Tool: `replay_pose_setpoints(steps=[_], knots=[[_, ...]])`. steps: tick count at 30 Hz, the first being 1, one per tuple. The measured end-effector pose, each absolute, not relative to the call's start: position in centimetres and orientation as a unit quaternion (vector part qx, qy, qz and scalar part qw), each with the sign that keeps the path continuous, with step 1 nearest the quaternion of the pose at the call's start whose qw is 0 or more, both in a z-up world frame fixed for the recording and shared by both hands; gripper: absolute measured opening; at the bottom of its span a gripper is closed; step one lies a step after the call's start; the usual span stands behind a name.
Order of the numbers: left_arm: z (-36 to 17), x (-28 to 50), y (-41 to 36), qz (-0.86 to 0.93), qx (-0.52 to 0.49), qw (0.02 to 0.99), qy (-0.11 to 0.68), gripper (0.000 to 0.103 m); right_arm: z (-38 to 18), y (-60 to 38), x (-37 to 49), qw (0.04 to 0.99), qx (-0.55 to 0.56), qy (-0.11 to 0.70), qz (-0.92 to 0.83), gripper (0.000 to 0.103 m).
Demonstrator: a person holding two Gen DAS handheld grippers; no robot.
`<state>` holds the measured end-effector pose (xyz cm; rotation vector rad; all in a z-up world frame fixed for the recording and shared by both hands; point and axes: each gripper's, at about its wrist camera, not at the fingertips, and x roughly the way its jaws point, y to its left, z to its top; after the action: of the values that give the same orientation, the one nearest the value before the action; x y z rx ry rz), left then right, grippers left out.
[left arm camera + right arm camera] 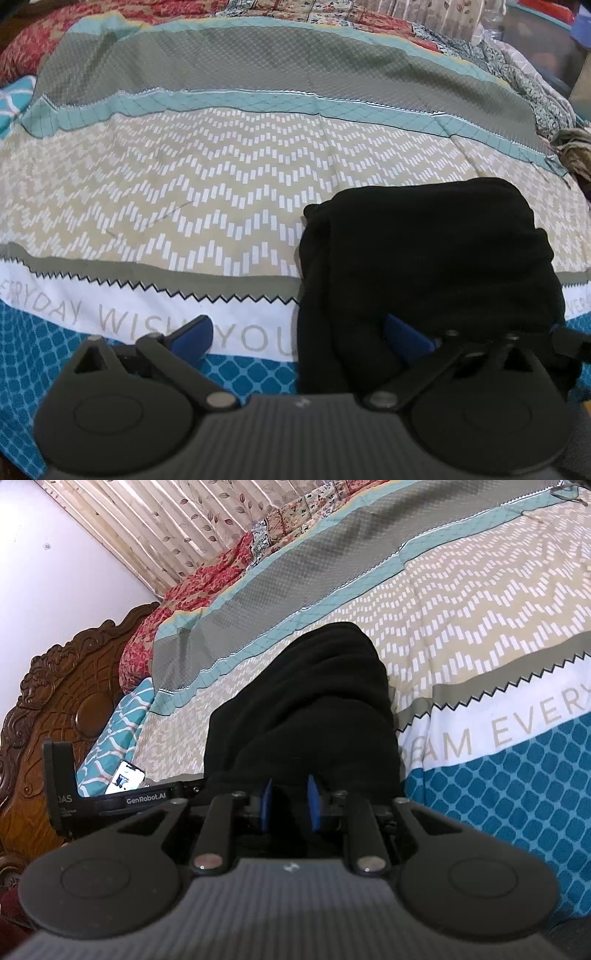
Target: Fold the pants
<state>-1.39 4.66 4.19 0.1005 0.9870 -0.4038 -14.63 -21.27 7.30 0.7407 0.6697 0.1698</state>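
Note:
The black pants lie folded into a thick bundle on the patterned bedspread, right of centre in the left wrist view. My left gripper stands wide open at the bundle's near left edge. Its right pad rests over the black cloth and its left pad hangs over the bedspread; neither presses on anything. In the right wrist view the pants stretch away from my right gripper. Its blue pads stand close together with a fold of the near edge pinched between them.
A carved wooden headboard and a lit phone sit at the left of the right wrist view, beside the left gripper's body. Red floral quilts and a crumpled heap of cloth border the bedspread.

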Motion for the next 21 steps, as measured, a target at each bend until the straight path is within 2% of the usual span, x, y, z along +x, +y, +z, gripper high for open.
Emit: replay_pose_setpoints(steps=[4, 6, 10, 13, 21], knots=[[3.9, -1.1, 5.1, -0.199, 0.026, 0.855, 0.479, 0.103, 7.4, -20.7, -14.8, 0.878, 0.353, 0.315, 0.075, 0.028], [3.8, -0.9, 5.3, -0.201, 0.019, 0.853, 0.482, 0.103, 7.5, -20.4, -14.9, 0.878, 0.354, 0.311, 0.078, 0.036], [3.7, -0.8, 5.4, -0.204, 0.010, 0.852, 0.483, 0.103, 8.0, -19.4, -14.9, 0.885, 0.340, 0.305, 0.093, 0.061], [3.5, -0.7, 5.6, -0.207, 0.000, 0.849, 0.485, 0.103, 8.4, -18.4, -14.7, 0.892, 0.320, 0.304, 0.103, 0.073], [3.4, -0.6, 5.9, -0.212, -0.014, 0.848, 0.486, 0.103, 8.2, -18.1, -14.3, 0.893, 0.319, 0.301, 0.100, 0.075]])
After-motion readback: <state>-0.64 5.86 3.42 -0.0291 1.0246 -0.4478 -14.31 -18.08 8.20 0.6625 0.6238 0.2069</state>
